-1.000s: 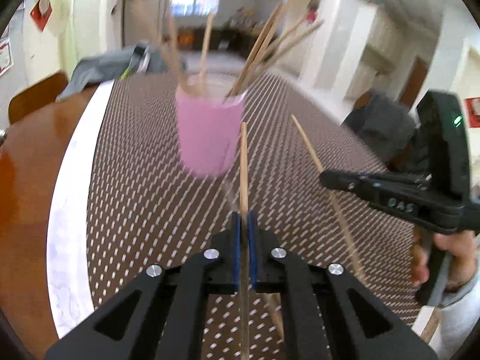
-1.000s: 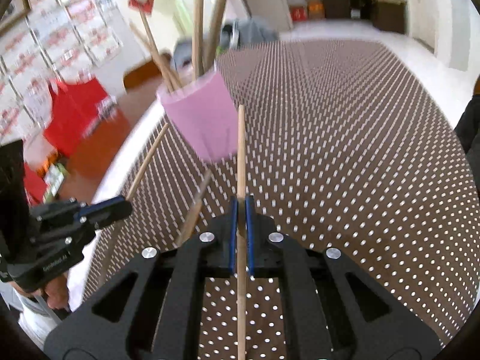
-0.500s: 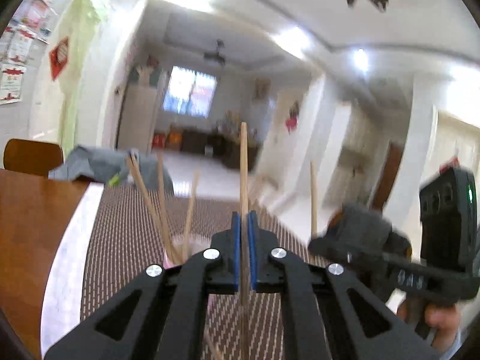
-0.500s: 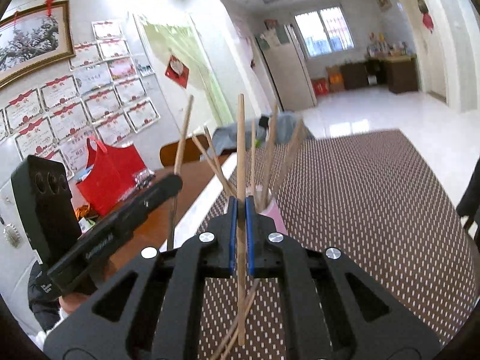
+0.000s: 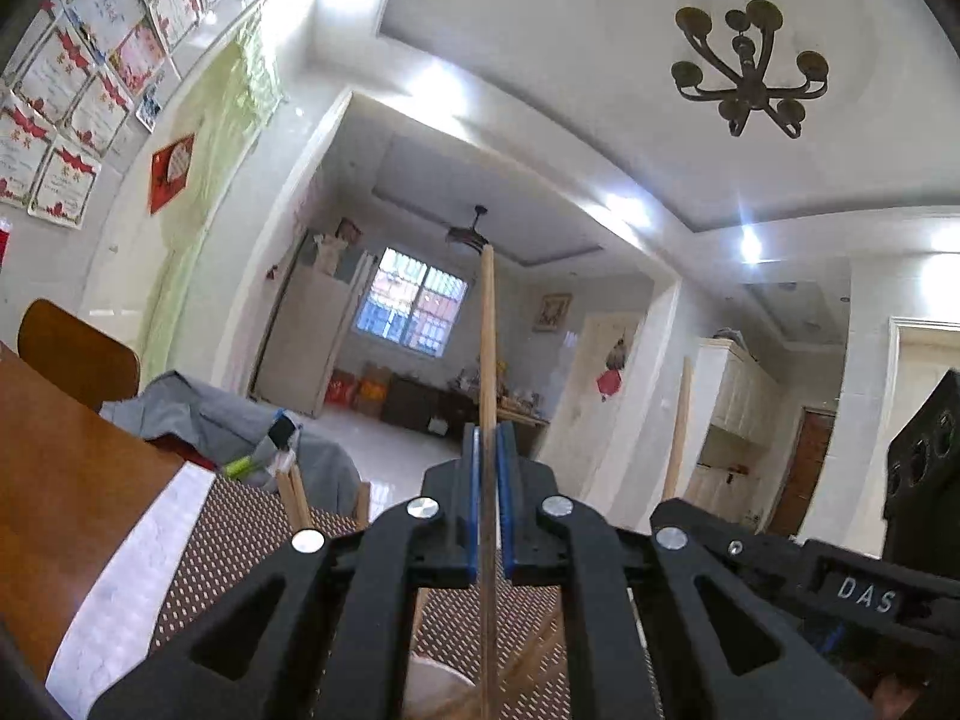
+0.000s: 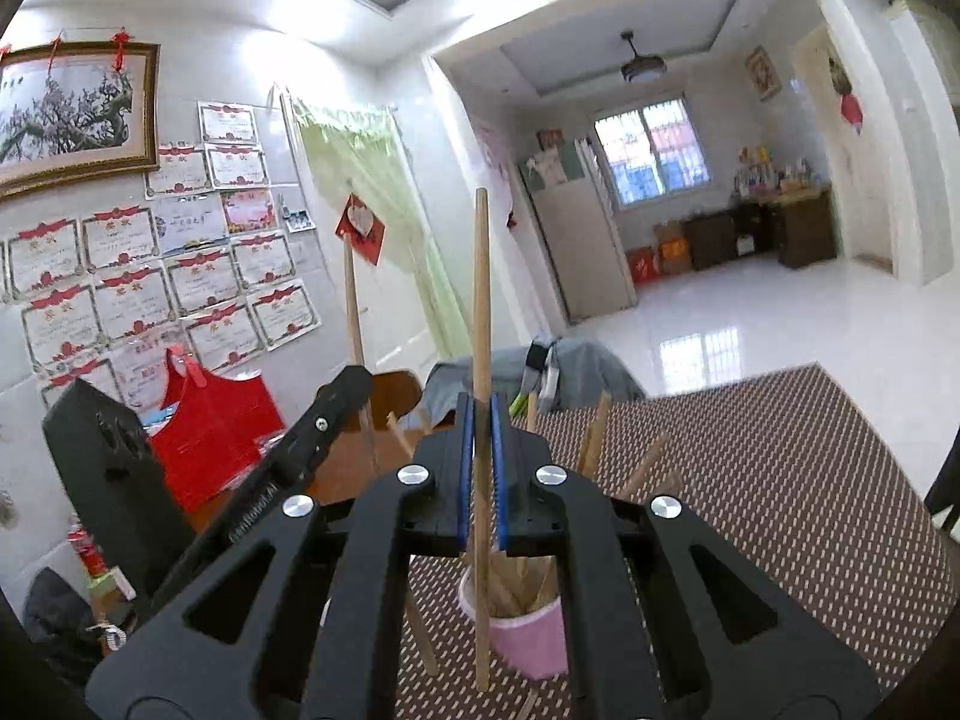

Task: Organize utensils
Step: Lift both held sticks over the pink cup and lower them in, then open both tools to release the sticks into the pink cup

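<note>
Above the dotted brown worktop (image 6: pixel 780 480), both your grippers have risen; left gripper (image 5: pixel 489 504) and right gripper (image 6: pixel 480 468) fingers each clench one slender round wooden chopstick (image 5: pixel 487 348) upright over the pink cup (image 6: pixel 528 630).

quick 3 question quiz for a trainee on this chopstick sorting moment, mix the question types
1. True or false: the left gripper is shut on a wooden chopstick.
2. Multiple choice: in the right wrist view, the bottom tip of the chopstick in the right gripper is (a) lying flat on the mat, (b) outside the near wall of the pink plastic cup, (c) buried under a grey cloth.
3. Fill in: the pink cup stands on a brown mat patterned with white ____.

Key: 1 true; 2 b; 3 dots.
</note>
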`<control>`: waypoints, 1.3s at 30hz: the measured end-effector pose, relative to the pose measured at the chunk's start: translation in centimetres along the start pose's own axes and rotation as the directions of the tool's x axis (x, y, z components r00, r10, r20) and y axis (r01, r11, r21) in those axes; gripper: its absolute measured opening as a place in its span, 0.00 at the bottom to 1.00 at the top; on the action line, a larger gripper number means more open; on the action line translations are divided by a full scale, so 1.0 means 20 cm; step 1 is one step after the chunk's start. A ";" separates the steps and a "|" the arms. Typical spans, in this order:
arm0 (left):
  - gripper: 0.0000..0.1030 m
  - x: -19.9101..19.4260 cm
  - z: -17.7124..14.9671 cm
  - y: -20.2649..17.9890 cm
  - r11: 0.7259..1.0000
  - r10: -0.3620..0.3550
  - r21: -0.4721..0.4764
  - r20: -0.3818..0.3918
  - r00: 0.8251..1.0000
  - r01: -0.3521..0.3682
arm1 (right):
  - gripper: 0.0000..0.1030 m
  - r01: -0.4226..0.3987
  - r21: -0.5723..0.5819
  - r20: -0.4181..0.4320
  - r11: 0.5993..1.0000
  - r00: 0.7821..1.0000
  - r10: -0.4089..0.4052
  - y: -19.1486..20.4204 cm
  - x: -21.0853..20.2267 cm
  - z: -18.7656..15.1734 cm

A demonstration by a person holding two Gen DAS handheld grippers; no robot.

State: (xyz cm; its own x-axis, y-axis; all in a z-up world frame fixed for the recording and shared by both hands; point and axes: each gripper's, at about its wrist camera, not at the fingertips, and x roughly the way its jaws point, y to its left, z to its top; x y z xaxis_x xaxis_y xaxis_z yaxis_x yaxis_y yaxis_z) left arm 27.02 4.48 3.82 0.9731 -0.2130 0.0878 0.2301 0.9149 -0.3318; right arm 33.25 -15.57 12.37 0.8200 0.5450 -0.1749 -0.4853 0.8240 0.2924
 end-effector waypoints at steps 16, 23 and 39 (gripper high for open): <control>0.06 0.17 -0.06 0.07 0.992 0.115 0.034 0.089 0.989 -0.118 | 0.06 0.045 -0.014 0.080 0.999 0.996 -0.044 -0.04 0.18 -0.04; 0.06 0.20 -0.14 0.07 0.987 0.137 0.073 0.050 0.989 -0.140 | 0.06 0.055 -0.030 0.051 0.998 0.997 -0.054 -0.06 0.21 -0.11; 0.06 0.20 -0.24 0.11 0.987 0.154 0.064 -0.089 0.984 -0.149 | 0.06 0.075 -0.022 0.008 0.997 0.997 -0.075 -0.10 0.19 -0.17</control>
State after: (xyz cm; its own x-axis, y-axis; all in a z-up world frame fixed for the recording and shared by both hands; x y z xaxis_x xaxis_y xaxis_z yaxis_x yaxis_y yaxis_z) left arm 31.42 4.05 -1.19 0.9939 -0.0992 -0.0487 0.0817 0.9564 -0.2805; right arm 36.30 -14.52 7.84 0.8562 0.4808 -0.1890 -0.4293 0.8657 0.2575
